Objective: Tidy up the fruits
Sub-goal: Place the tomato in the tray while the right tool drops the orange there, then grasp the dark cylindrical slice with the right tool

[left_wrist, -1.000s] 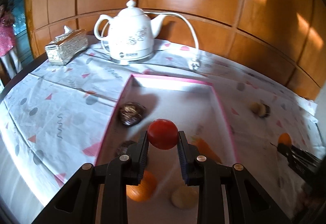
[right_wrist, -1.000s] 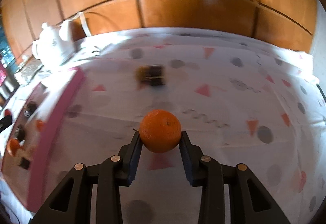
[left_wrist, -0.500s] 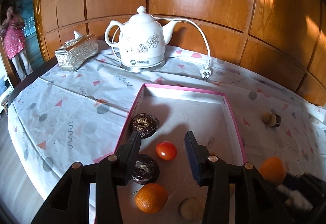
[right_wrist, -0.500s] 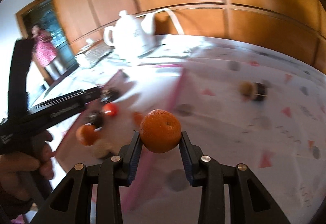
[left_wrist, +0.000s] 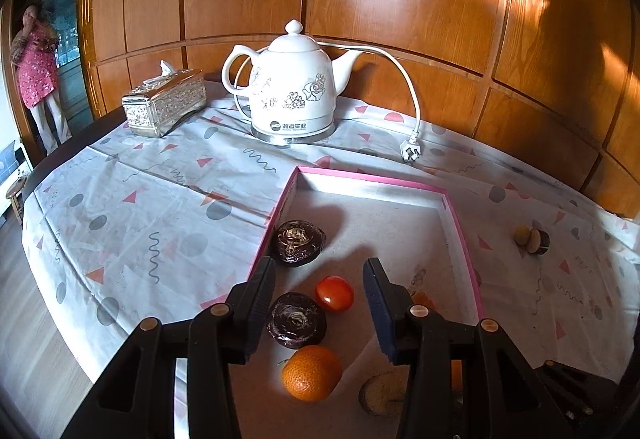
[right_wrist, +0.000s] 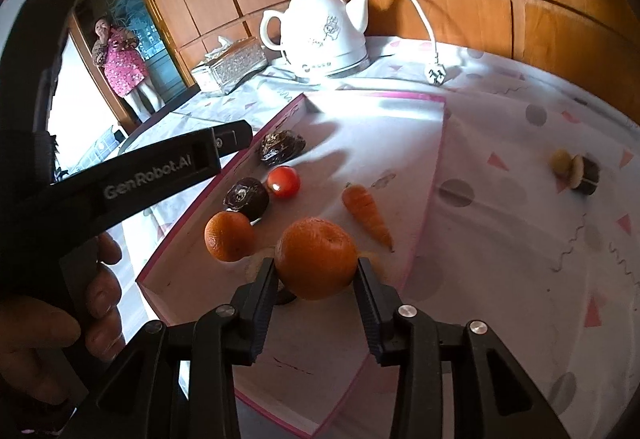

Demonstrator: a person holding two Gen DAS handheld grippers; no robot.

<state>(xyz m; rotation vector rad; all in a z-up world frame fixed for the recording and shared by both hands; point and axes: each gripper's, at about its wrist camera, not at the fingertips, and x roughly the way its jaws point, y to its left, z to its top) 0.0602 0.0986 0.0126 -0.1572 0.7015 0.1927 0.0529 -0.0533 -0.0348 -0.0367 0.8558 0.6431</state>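
A pink-rimmed shallow tray (left_wrist: pixel 372 179) (right_wrist: pixel 430 191) lies on the patterned tablecloth. In it lie a red tomato (left_wrist: pixel 334 293) (right_wrist: pixel 283 180), an orange (left_wrist: pixel 311 372) (right_wrist: pixel 229 236), two dark wrinkled fruits (left_wrist: pixel 298 242) (left_wrist: pixel 297 320), a carrot (right_wrist: pixel 366 211) and a pale round slice (left_wrist: pixel 380 391). My left gripper (left_wrist: pixel 320 309) is open and empty above the tomato. My right gripper (right_wrist: pixel 316 291) is shut on a second orange (right_wrist: pixel 316 258) and holds it over the tray's near end.
A white electric kettle (left_wrist: pixel 292 87) (right_wrist: pixel 324 35) with a loose cord and plug (left_wrist: pixel 410 151) stands at the back, a silver tissue box (left_wrist: pixel 164 101) to its left. A small skewered snack (left_wrist: pixel 532 238) (right_wrist: pixel 576 167) lies on the cloth right of the tray. A person stands in the doorway at left.
My left gripper opened, let the tomato go into the tray and drew back and up. My right gripper carried its orange from the cloth leftward to over the tray.
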